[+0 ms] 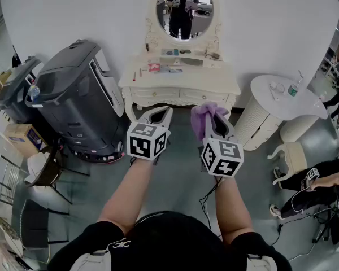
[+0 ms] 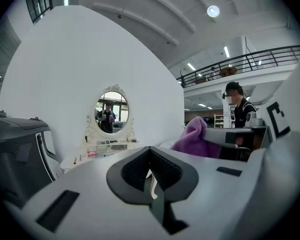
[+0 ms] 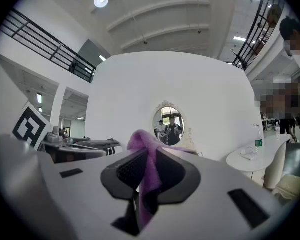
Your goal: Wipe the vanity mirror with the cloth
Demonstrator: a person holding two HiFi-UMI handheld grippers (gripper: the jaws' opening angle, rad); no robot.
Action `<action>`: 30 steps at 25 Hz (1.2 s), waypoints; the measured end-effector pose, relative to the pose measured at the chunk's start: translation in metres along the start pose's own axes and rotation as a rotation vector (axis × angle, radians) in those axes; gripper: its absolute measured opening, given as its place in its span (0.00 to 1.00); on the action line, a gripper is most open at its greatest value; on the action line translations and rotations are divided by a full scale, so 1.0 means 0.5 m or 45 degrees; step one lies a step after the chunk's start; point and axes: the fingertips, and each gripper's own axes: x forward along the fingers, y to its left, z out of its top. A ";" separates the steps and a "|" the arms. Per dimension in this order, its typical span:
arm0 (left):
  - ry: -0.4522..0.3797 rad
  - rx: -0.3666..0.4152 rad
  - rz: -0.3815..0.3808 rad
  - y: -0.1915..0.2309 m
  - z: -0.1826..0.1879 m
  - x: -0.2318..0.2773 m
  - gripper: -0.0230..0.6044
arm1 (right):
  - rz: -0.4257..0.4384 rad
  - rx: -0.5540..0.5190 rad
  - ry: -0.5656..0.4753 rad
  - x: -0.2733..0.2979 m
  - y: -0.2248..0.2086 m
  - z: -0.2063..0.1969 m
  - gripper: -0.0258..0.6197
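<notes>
Purple cloth (image 1: pixel 202 120) pinched in the right gripper (image 1: pixel 216 120), just right of frame centre in the head view. Right gripper view: jaws clamped on the cloth (image 3: pixel 145 159), with a fold poking up above the pads and the rest hanging down between them. Cloth is well apart from the vanity mirror (image 1: pixel 185 10), which sits top centre on the white wall. It is an oval with an ornate white frame, and it reflects a person holding both grippers up.

Left gripper (image 1: pixel 157 116) is level with the right one, just left of centre. Its own view shows the jaws closed together at the tips with nothing between them. The cloth (image 2: pixel 195 139) shows to the right there, and the mirror (image 2: pixel 111 112) is small, left of centre.

Both bare forearms reach forward from bottom centre, roughly parallel, black short sleeves at the shoulders. The marker cubes sit side by side and both grippers aim up-frame at the vanity. In the right gripper view the mirror (image 3: pixel 168 125) lies straight ahead past the jaws.

White vanity table (image 1: pixel 181 83) is below the mirror, with small items on its top. Large dark grey machine (image 1: pixel 73 95) is to the left. Round white side table (image 1: pixel 282 97) is to the right, with a bottle (image 1: pixel 294 88) on it. Seated person (image 1: pixel 322 179) at the right edge. Another person in a cap (image 2: pixel 237 104) stands at right in the left gripper view.
</notes>
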 end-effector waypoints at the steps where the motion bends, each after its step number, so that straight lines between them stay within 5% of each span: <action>1: 0.002 -0.003 0.002 -0.003 -0.001 0.004 0.03 | 0.006 -0.001 0.000 0.000 -0.003 0.000 0.13; 17: 0.038 -0.024 0.048 -0.051 -0.010 0.108 0.03 | 0.043 -0.022 -0.004 0.039 -0.104 0.010 0.13; 30: 0.065 -0.026 -0.003 0.025 -0.025 0.277 0.03 | 0.014 -0.042 0.001 0.182 -0.168 -0.012 0.13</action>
